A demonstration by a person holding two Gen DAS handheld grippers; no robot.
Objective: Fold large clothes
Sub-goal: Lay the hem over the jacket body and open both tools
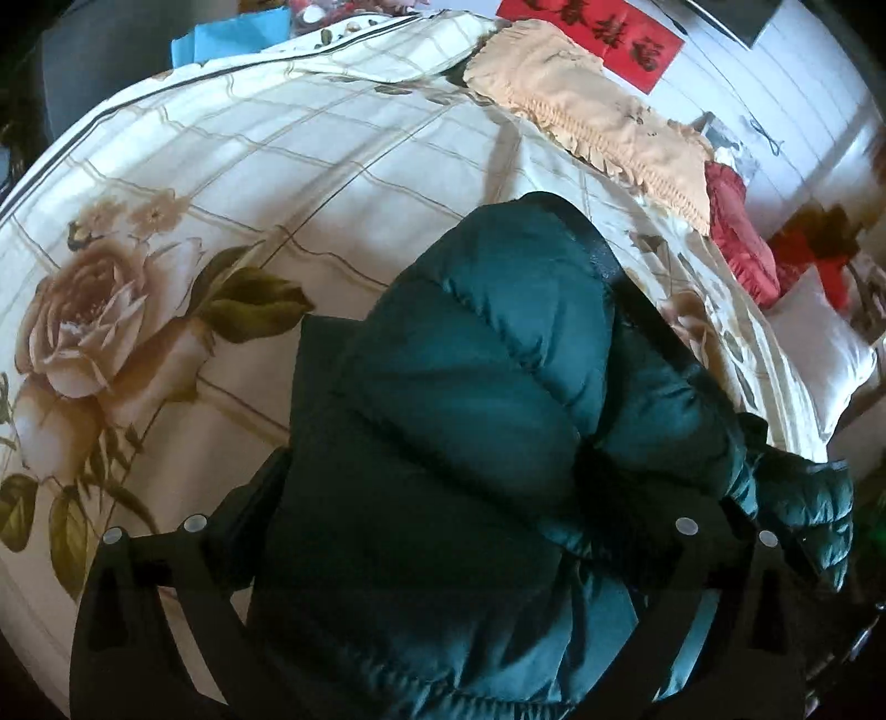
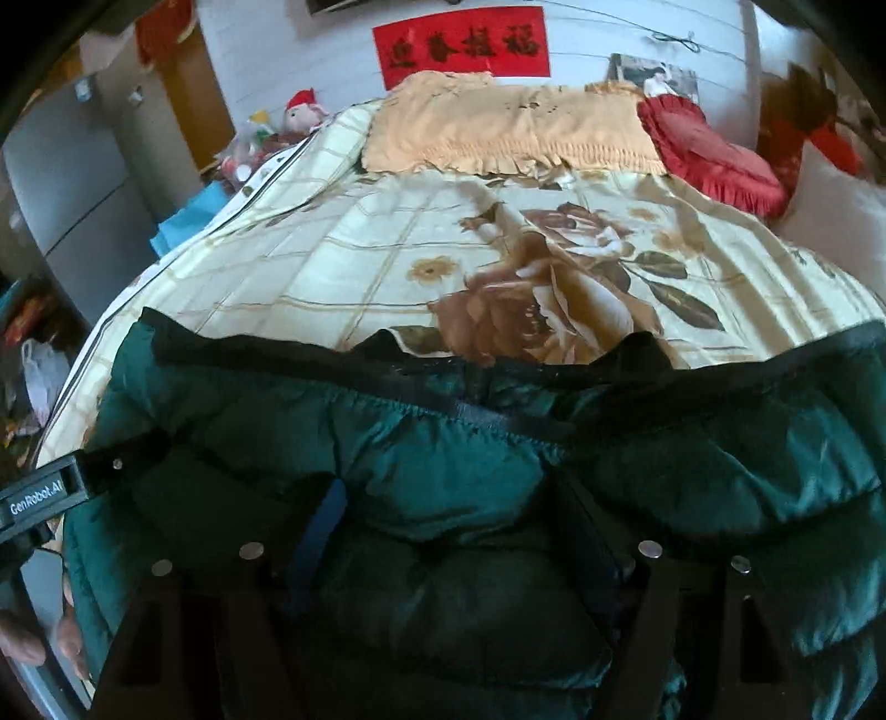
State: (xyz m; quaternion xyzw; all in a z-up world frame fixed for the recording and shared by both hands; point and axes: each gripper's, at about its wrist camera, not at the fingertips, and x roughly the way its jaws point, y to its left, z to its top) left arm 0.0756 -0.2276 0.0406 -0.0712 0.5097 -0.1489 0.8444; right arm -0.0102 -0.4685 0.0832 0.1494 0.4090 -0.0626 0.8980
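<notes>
A dark green puffer jacket [image 1: 470, 415] [image 2: 720, 471] with black trim lies across the near end of a bed with a cream quilt printed with roses [image 1: 277, 166] [image 2: 332, 249]. My left gripper [image 1: 454, 277] stands wide open, and a puffy bulge of the jacket fills the gap between its fingers. It also shows at the left edge of the right wrist view as the left gripper [image 2: 50, 493], with a person's hand [image 2: 33, 637] below it. My right gripper [image 2: 448, 487] is shut on a thick fold of the jacket near its middle.
An orange frilled pillow cover [image 2: 509, 133] and a red heart cushion [image 2: 714, 160] lie at the bed's head under a red wall banner [image 2: 459, 47]. A white pillow [image 1: 819, 354] sits at the right side. A grey cabinet [image 2: 72, 183] stands to the left.
</notes>
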